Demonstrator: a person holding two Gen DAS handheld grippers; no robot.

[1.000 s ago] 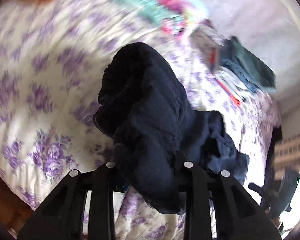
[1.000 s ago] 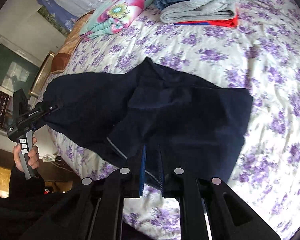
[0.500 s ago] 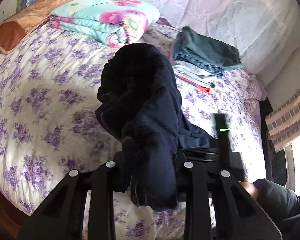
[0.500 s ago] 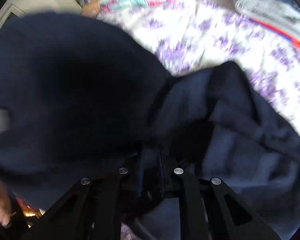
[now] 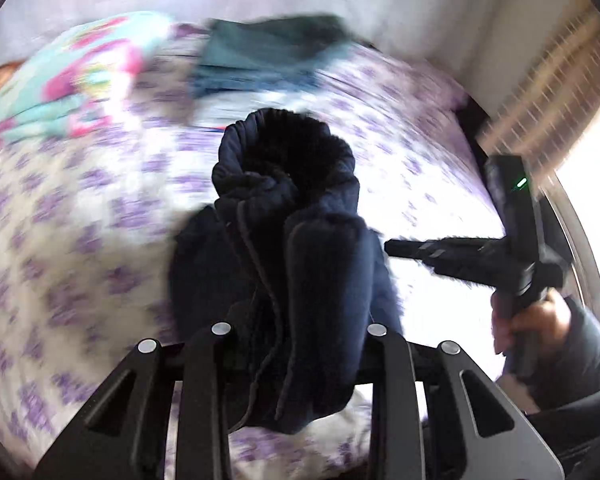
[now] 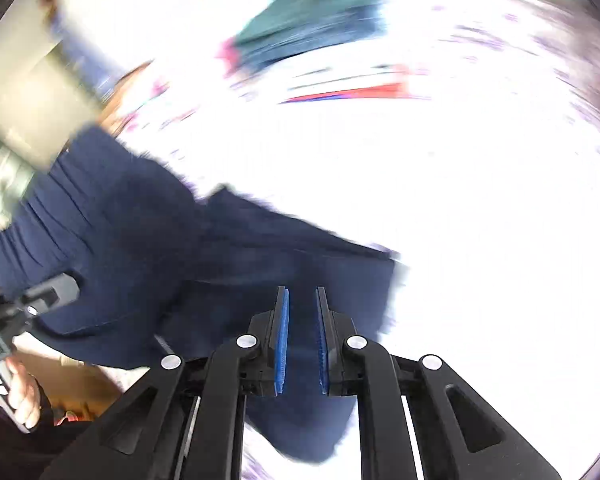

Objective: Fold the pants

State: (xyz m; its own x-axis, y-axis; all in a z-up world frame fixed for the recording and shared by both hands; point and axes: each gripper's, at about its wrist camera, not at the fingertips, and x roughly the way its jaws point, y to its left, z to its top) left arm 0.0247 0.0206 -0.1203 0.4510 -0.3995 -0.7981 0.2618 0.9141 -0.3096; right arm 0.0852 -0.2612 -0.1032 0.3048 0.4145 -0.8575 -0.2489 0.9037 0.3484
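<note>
The navy pants (image 5: 284,200) hang bunched in a thick roll over the flowered bedspread (image 5: 60,240), and my left gripper (image 5: 298,320) is shut on that roll, which hides its pads. My right gripper (image 5: 392,246) reaches in from the right, its tips at the roll's edge. In the right wrist view the pants (image 6: 180,240) stretch from the left gripper (image 6: 48,292) across to my right gripper (image 6: 300,312). Navy cloth fills the narrow gap between its blue pads (image 6: 282,340). Both views are blurred by motion.
A stack of folded clothes (image 5: 268,48) (image 6: 312,24) and a folded floral blanket (image 5: 80,76) lie at the far side of the bed. A hand (image 5: 540,320) holds the right gripper near a bright window; another hand (image 6: 20,392) holds the left one.
The two grippers have drawn apart, the right one now out to the side of the roll. The pants, which filled the right wrist view, now spread across its lower left.
</note>
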